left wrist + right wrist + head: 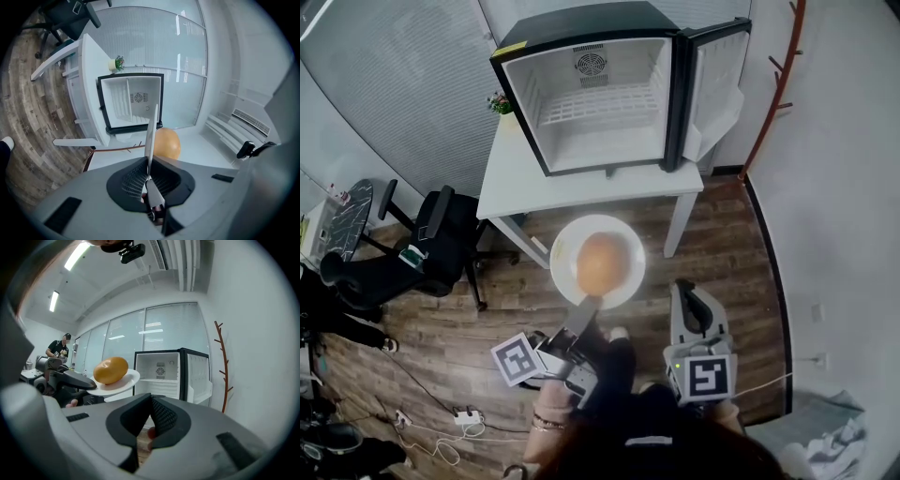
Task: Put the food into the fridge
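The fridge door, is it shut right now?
No, the fridge door stands swung open at the right of the fridge, so its white inside shows.

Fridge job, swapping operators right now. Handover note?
Left tongs: shut on the rim of the white plate, which is held in the air short of the table.
Right tongs: shut, empty.
Things: the round orange food sits on the plate. The fridge stands on the table, door open, no food inside.
Done: door open, plate in grip.
Left: carry the plate in, set it on the shelf, let go.
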`<state>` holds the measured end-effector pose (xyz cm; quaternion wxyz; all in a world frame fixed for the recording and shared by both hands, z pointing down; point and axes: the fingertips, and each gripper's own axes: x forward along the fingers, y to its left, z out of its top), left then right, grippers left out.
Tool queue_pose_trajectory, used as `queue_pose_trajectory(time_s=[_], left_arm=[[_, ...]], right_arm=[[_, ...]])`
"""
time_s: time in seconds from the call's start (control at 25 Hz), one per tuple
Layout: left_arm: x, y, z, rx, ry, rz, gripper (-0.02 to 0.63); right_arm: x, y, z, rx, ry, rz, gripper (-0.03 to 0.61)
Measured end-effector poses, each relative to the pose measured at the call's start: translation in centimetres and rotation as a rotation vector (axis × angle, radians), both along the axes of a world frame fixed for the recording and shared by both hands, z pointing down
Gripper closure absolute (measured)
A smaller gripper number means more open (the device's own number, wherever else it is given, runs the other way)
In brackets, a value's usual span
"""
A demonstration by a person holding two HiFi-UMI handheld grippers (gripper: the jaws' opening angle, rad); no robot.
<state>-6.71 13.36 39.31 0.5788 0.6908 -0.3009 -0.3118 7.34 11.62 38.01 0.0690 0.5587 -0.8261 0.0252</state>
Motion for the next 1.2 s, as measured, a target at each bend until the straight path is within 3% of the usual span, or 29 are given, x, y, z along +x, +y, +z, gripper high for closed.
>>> queue_pose_trajectory(time_s=[0.56, 1.2], left_arm=[[-3.4, -6.0, -0.6, 0.017, 0.029, 0.003, 0.597], [-7.4, -10.2, -0.9, 0.030, 0.073, 0.026, 0.597]], right_arm=[[-3.5, -6.2, -1.0, 0.026, 0.046, -0.007, 0.577], [-7.0, -8.6, -1.9, 0.036, 0.098, 0.019, 0.577]])
